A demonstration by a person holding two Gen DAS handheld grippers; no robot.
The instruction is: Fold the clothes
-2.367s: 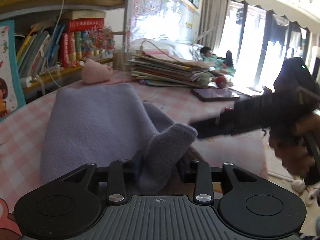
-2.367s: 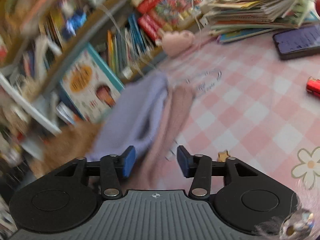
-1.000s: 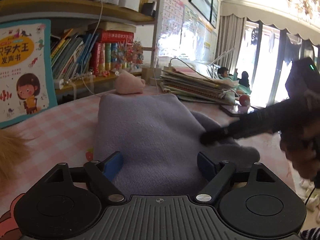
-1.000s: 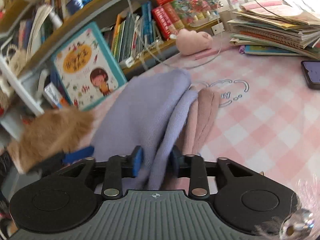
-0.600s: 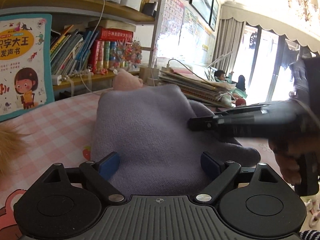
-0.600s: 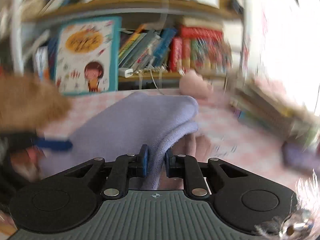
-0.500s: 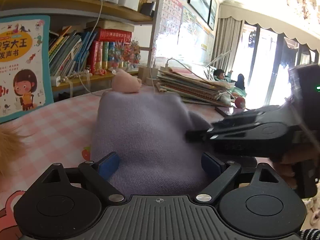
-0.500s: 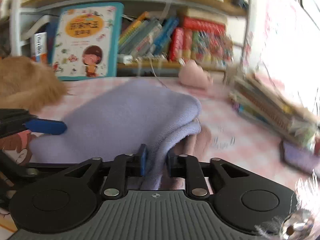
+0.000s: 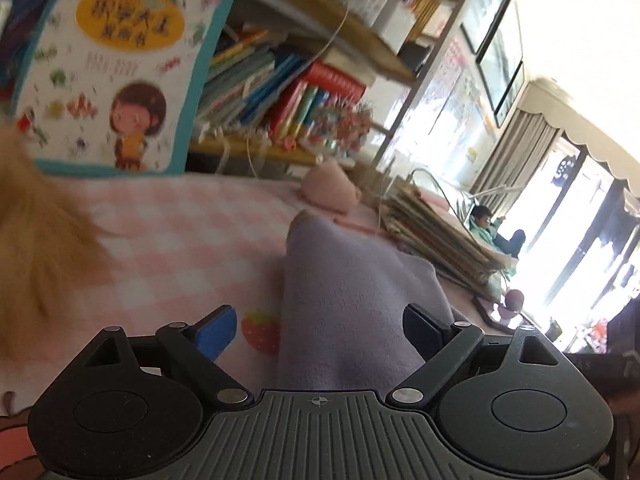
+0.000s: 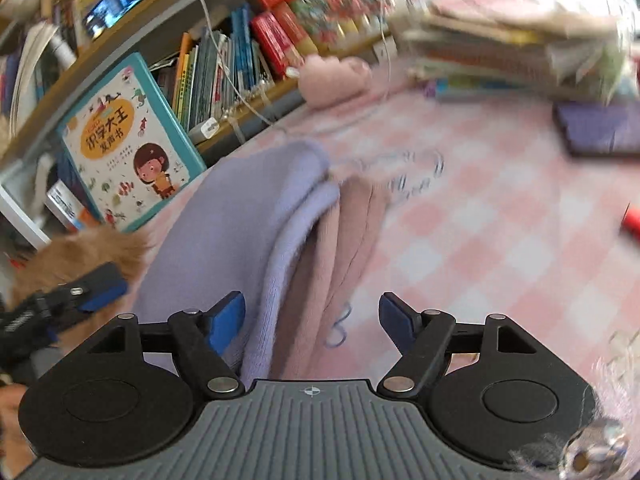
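A folded lavender fleece garment (image 9: 352, 300) lies on the pink checked tablecloth (image 9: 180, 240). My left gripper (image 9: 320, 332) is open, its fingers on either side of the garment's near end. In the right wrist view the same lavender garment (image 10: 240, 216) lies on top of a folded pink garment (image 10: 344, 240). My right gripper (image 10: 312, 316) is open over their near edge, holding nothing. The left gripper's blue fingertip (image 10: 100, 284) shows at the left of that view.
A bookshelf with a teal children's book (image 9: 116, 72) stands behind the table. A pink plush (image 9: 328, 192), a stack of books (image 9: 436, 232) and a phone (image 10: 600, 128) lie at the far side. Orange fur (image 9: 36, 248) is at the left. A red object (image 10: 632, 220) is at the right.
My right gripper has opened and let go of the lavender garment's edge, which now lies flat on the pink one. My left gripper stayed open and tilted.
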